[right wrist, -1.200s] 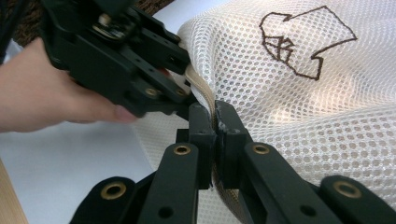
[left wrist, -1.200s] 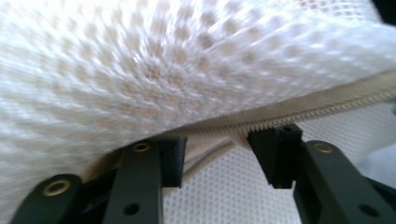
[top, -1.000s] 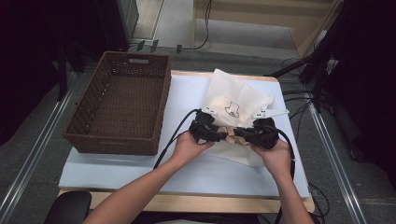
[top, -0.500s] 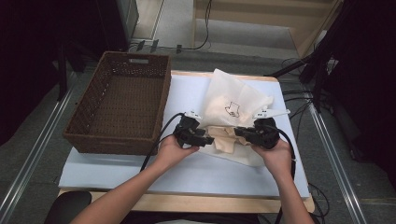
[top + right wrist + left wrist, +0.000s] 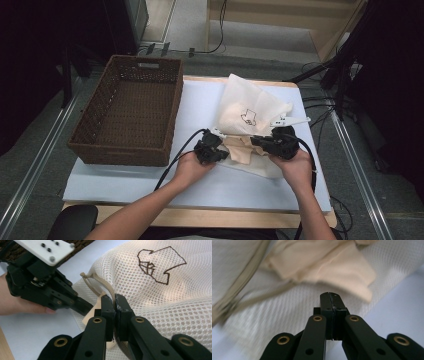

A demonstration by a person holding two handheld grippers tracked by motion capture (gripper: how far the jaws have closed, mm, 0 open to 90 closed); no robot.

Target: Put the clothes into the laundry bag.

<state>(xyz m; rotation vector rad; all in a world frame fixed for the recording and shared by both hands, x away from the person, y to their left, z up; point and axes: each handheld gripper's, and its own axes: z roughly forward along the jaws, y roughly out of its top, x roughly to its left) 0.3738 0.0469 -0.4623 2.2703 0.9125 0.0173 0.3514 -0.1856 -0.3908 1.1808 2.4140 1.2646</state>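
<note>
My right tool (image 5: pixel 114 305) pinches the mesh laundry bag's (image 5: pixel 175 300) zipper edge; my left tool (image 5: pixel 331 298), jaws together and empty, sits just short of it. Pulling harder could slip the zipper free.

Your bench (image 5: pixel 150 175) was evenly and brightly lit from above, its surroundings dark. The left gripper view was soft, its mesh bag (image 5: pixel 287 315) motion-blurred; your right gripper view stayed sharp, shadows faint.
</note>
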